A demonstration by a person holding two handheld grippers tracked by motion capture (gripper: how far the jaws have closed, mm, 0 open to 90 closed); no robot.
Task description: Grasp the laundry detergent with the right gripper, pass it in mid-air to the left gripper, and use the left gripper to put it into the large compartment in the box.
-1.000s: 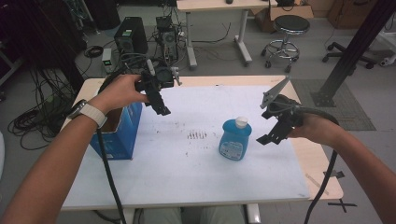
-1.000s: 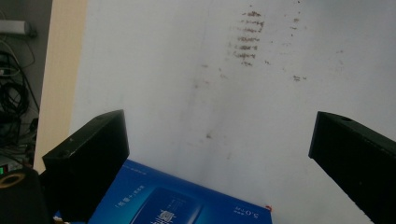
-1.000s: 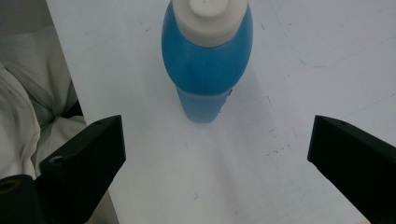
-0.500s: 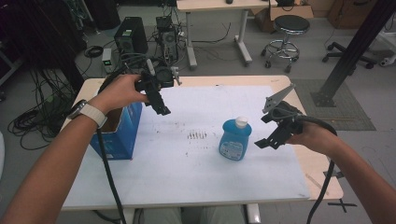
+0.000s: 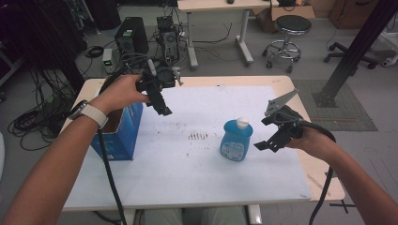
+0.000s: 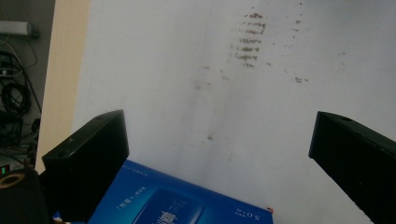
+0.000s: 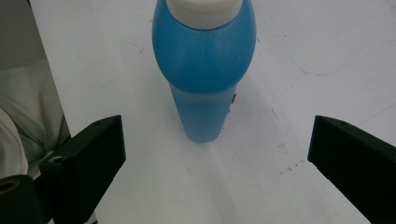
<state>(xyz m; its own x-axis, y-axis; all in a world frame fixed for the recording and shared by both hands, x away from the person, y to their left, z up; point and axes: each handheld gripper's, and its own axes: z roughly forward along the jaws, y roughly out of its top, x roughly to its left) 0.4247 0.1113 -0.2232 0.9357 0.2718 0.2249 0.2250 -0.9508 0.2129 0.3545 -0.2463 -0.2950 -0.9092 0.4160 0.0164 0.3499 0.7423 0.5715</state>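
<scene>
A blue bottle (image 5: 236,138) with a white cap stands upright near the middle of the white table top (image 5: 197,173). My right gripper (image 5: 267,145) hovers just to its right, open, with nothing between its jaws; in the right gripper view the bottle (image 7: 204,70) rises ahead of the spread jaws. An open blue box (image 5: 118,131) stands at the table's left edge. My left gripper (image 5: 163,109) is held in the air above the box's far right corner, open and empty. In the left gripper view the box's top edge (image 6: 173,200) lies below the jaws.
Dark smudges (image 5: 198,136) mark the sheet left of the bottle. Behind the table are computer towers (image 5: 131,40), cables, a desk and a stool (image 5: 291,28). A black post (image 5: 356,51) stands at the right.
My right gripper has dropped slightly and come a little closer to the bottle. The left gripper has hardly moved.
</scene>
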